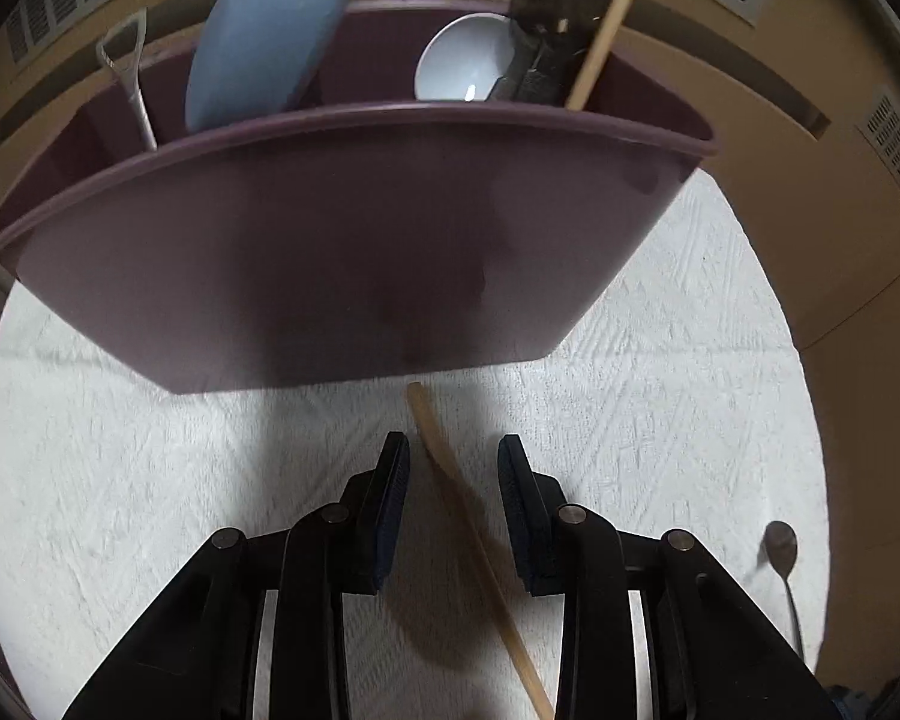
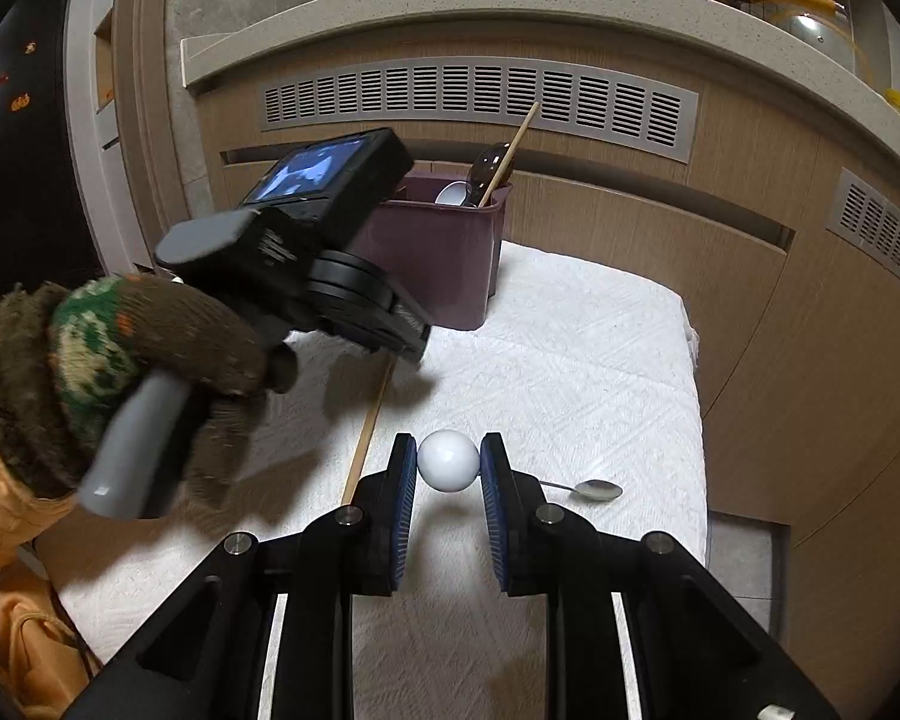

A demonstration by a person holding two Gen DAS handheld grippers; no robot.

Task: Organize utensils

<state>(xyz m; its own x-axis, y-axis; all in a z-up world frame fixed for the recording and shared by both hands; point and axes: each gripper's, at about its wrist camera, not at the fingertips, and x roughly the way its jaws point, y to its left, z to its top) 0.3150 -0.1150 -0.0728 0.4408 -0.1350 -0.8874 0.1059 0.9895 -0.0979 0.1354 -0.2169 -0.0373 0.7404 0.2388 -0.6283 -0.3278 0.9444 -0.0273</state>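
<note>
The left gripper [image 1: 453, 450] was open, its jaws straddling a wooden chopstick [image 1: 480, 552] that lay flat on the white towel [image 1: 660, 408]. Directly ahead stood the purple utensil bin [image 1: 342, 240], holding a second chopstick [image 1: 606, 30] and spoons. The right gripper [image 2: 449, 459] was clamped on a white ball-shaped object [image 2: 448, 459]. A metal spoon [image 2: 594, 489] lay just to its right.

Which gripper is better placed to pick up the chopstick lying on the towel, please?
Left. The left gripper is open, straddling the chopstick; the right gripper already holds a white ball.
</note>
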